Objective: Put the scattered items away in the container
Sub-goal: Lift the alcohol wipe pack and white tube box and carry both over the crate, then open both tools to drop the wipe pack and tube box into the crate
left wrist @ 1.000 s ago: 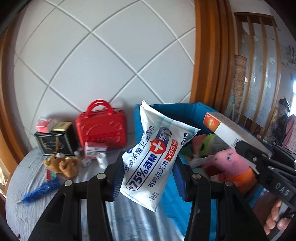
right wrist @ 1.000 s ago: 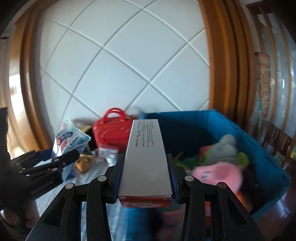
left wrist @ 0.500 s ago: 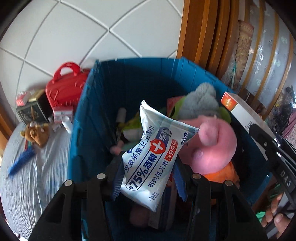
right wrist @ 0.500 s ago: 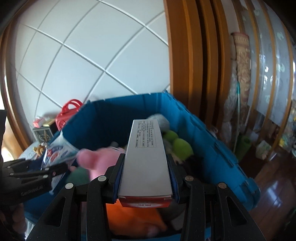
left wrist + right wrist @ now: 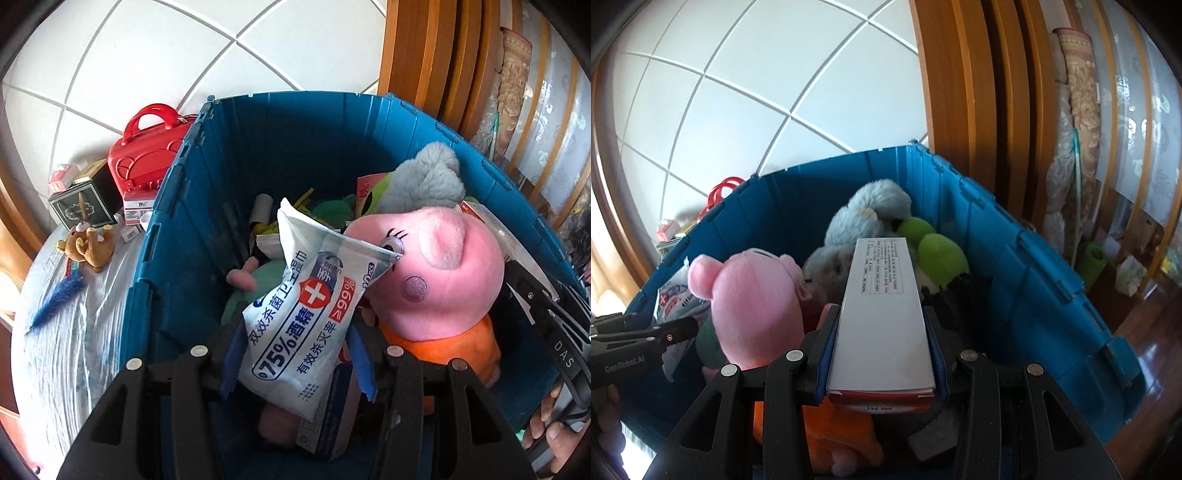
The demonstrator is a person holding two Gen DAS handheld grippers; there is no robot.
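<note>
1. Left gripper [image 5: 295, 354], lower centre of its own view: jaws opening, with the wipes pack [image 5: 306, 314] between them. The blue pads sit at the pack's sides and seem to have it loosely. It hangs over the blue container [image 5: 173, 229], centre frame, above a gap left of the pink pig plush [image 5: 432, 273].
2. Judgement: finish the release here. The pack's upper corner touches the pig's face, so it may slide left off the plush as it drops; that is fine, the gap lies there.
3. Open fully before lifting away, so the soft pack does not snag on a pad.
4. Right gripper [image 5: 882, 354], lower centre of its view: clamped on the long white box [image 5: 882, 306], which points toward the container's far wall above the grey plush [image 5: 864, 218] and green plush [image 5: 938, 254].
5. Judgement: the box is rigid and long; lay it flat along the toys or it could tip over the rim.
6. Outside the container, left of the left view: red case [image 5: 147, 147], small bear [image 5: 88, 243], blue feather-like item [image 5: 55, 299], not yet tidied.
</note>
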